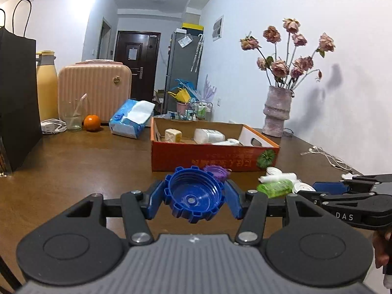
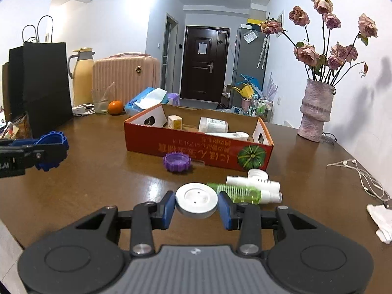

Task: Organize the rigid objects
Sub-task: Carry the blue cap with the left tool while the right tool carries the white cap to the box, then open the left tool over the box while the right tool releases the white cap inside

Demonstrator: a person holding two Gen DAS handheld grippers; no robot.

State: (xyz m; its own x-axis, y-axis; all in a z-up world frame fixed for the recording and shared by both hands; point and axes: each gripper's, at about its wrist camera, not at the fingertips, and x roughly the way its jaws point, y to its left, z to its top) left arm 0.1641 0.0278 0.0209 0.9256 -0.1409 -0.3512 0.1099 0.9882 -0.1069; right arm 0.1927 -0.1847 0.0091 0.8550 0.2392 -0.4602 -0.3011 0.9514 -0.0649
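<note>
Left gripper [image 1: 193, 197] we clamp on blue ribbed plastic cap [image 1: 193, 196]; right gripper [image 2: 196, 202] on white round lid [image 2: 196, 200]. Purple ribbed cap [image 2: 177, 162], green bottle [image 2: 241, 192] lie before orange cardboard box [image 2: 196, 147].

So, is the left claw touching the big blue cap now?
Touching. In the left wrist view both blue pads of the left claw press the sides of the blue cap, with no gap, holding it above the table.

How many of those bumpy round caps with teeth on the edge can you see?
2. The blue cap is held in the left gripper. The purple cap lies on the table, in front of the orange box. The box may hide more.
</note>
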